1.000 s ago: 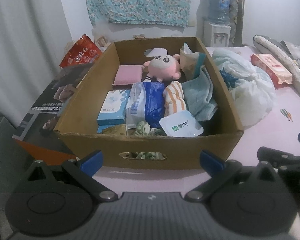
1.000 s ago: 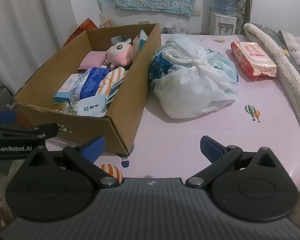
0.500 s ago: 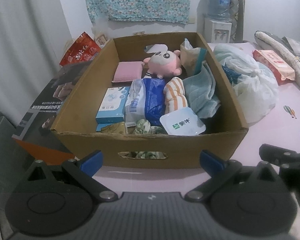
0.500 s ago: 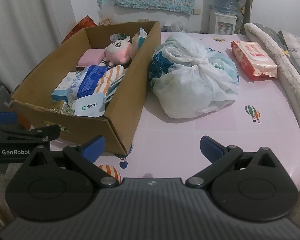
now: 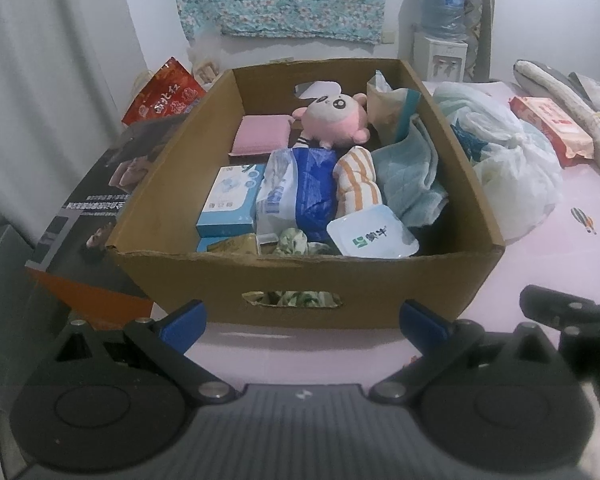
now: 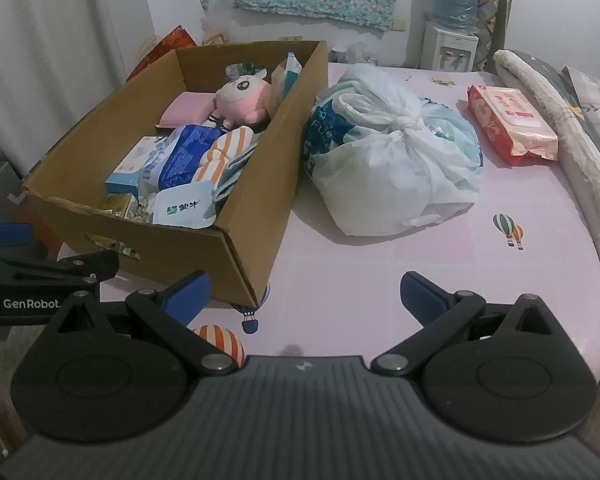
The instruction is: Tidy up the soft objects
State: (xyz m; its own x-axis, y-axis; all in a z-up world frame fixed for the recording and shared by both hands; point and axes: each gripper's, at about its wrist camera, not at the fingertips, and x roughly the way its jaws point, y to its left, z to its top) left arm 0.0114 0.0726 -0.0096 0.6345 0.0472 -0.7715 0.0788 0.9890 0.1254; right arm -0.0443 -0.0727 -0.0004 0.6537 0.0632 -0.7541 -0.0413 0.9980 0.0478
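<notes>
An open cardboard box (image 5: 312, 276) (image 6: 244, 248) stands on the pink table. Inside lie a pink plush toy (image 5: 334, 120) (image 6: 244, 98), an orange-striped cloth (image 5: 356, 182) (image 6: 224, 150), a light blue towel (image 5: 410, 170), a blue and white soft pack (image 5: 300, 188) (image 6: 180, 156), a pink pad (image 5: 260, 140) and small tissue boxes (image 5: 230, 196). My left gripper (image 5: 302, 318) is open, just before the box's near wall. My right gripper (image 6: 304, 292) is open and holds nothing, low over the table by the box's near right corner. The left gripper's side (image 6: 40, 276) shows in the right wrist view.
A tied white plastic bag (image 6: 392, 160) (image 5: 508, 160) lies right of the box. A red wipes pack (image 6: 510, 124) sits farther right, beside a rolled mat (image 6: 556, 120). A water dispenser (image 6: 454, 28) stands at the back wall. A dark printed carton (image 5: 88, 208) and red bag (image 5: 164, 98) flank the box's left.
Both grippers have risen slightly and edged forward, so more of the box's inside shows. Nothing in the box or on the table has moved. Both stay open.
</notes>
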